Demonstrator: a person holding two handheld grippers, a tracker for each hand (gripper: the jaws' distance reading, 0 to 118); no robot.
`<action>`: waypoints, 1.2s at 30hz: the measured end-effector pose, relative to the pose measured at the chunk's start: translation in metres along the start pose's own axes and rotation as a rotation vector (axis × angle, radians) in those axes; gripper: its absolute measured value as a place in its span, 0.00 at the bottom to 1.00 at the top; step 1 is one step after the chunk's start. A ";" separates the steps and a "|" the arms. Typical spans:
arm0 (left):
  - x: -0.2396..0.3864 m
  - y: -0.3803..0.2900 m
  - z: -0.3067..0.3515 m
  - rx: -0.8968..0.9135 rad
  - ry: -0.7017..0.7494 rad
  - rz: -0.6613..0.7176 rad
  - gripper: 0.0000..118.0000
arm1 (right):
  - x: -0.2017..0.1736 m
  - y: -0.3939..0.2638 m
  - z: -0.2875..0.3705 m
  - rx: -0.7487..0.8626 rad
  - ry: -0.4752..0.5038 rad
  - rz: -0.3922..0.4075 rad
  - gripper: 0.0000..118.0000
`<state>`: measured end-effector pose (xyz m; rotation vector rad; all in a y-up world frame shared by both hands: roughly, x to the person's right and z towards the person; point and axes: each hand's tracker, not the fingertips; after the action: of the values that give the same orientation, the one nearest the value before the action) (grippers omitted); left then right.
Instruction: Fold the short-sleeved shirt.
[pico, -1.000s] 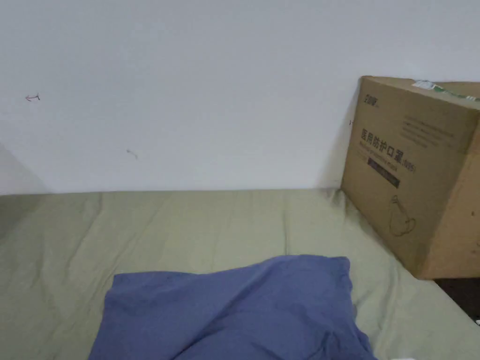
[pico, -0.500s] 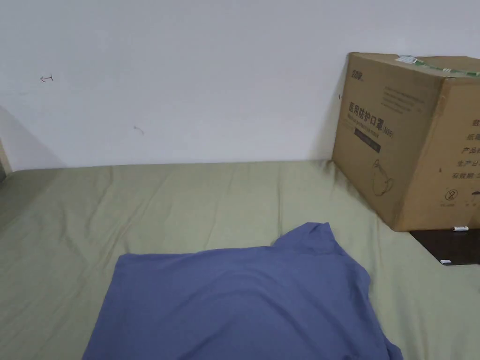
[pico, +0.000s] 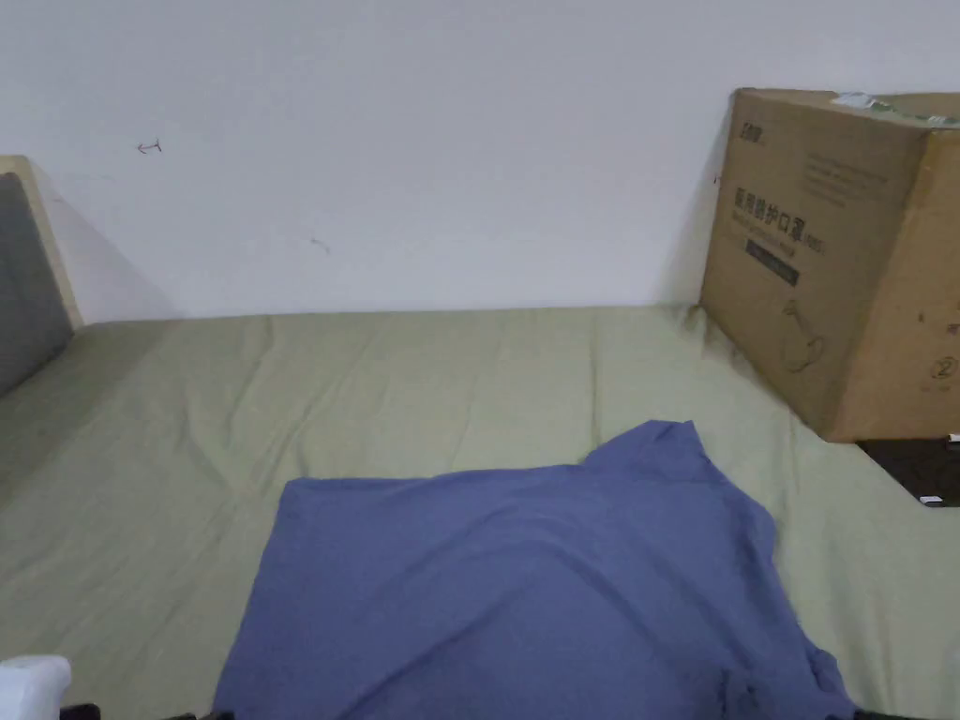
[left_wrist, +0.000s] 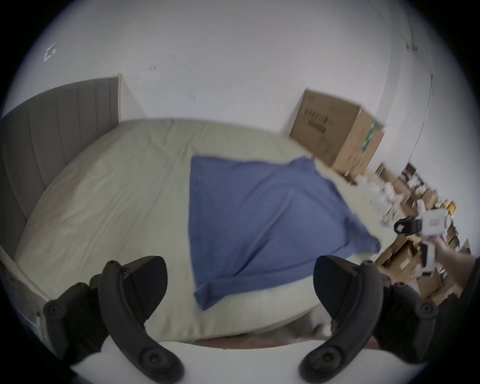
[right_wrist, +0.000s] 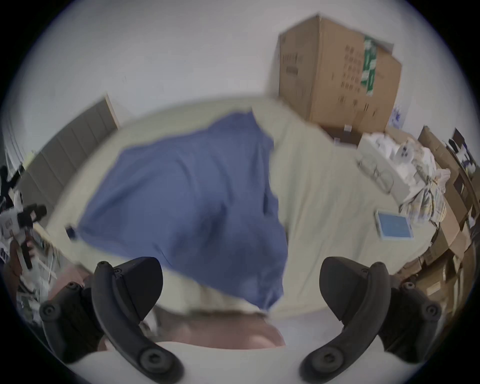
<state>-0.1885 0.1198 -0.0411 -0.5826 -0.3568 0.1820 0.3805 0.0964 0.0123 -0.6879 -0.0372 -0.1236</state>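
Hand-held gripper (left_wrist: 240, 283) nr shirt (left_wrist: 259, 215) hem

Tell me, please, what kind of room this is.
Probably a bedroom also used for storage: a bed with a green sheet and a padded headboard, the blue shirt spread on it, and a large cardboard box beside the wall.

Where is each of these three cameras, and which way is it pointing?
Head view: on the person's head, facing the wall across the bed; shirt below.
Left gripper view: on the left gripper, jaws apart, facing the shirt; right gripper farther off.
Right gripper view: on the right gripper, jaws apart, above the shirt's near edge.
All share the box.
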 end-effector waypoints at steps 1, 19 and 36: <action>0.006 0.002 0.002 0.056 0.005 -0.016 1.00 | -0.008 0.004 0.010 0.105 -0.014 -0.034 1.00; 0.010 0.007 -0.041 -0.415 0.003 0.038 0.03 | -0.071 0.026 0.067 0.398 0.177 -0.269 0.01; -0.039 -0.051 -0.146 -0.551 0.334 -0.014 0.81 | -0.087 -0.008 0.048 0.211 0.096 -0.288 0.01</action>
<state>-0.1656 -0.0060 -0.1364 -1.1364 -0.0800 -0.0343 0.2933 0.1291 0.0477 -0.4622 -0.0559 -0.4236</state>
